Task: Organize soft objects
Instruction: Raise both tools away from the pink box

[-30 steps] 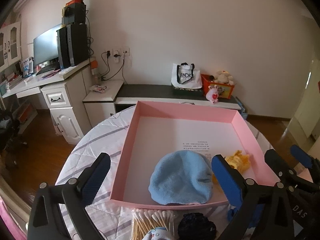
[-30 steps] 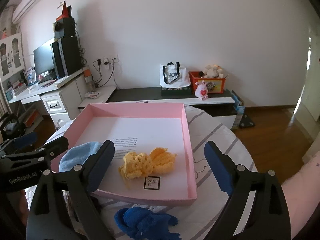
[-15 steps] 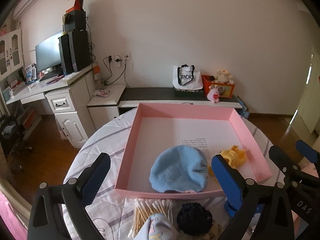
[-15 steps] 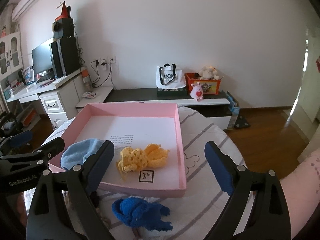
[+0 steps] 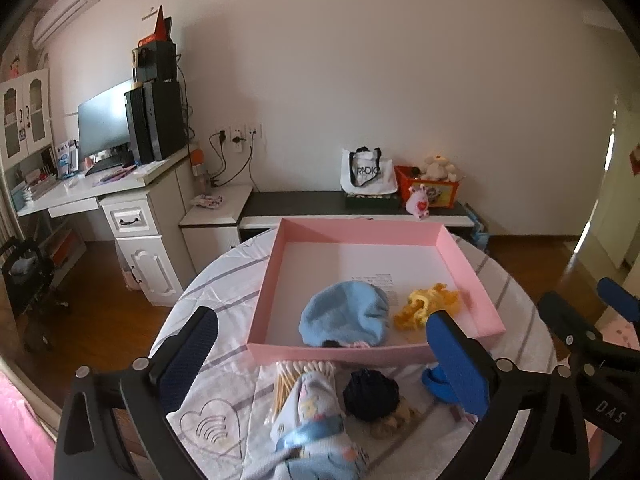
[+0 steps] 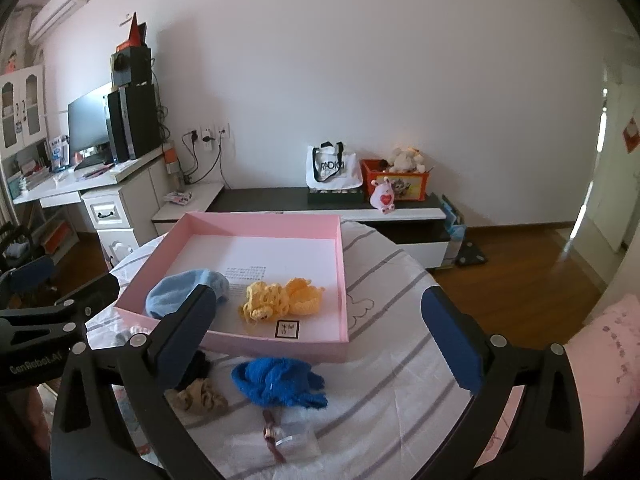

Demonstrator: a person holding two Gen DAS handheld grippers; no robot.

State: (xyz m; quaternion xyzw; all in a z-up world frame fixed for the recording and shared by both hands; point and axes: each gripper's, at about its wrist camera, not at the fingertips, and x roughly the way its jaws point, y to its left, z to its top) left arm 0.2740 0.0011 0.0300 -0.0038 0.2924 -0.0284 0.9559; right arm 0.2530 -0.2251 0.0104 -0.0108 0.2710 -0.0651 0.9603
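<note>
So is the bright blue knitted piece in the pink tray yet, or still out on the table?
Out. The bright blue knitted piece lies on the striped tablecloth in front of the pink tray, whose near wall stands between it and the yellow crochet piece inside.

table [image 6: 400, 360]: round, striped cloth | on it: pink tray [image 6: 344, 280], blue knit [image 6: 280, 380], cotton swabs [image 5: 296, 376]

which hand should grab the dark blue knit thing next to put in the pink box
Right. The dark blue knit piece lies on the table just ahead of the right hand-held gripper, whose empty jaws are opening. In the left view it sits off to the side, behind a finger.
</note>
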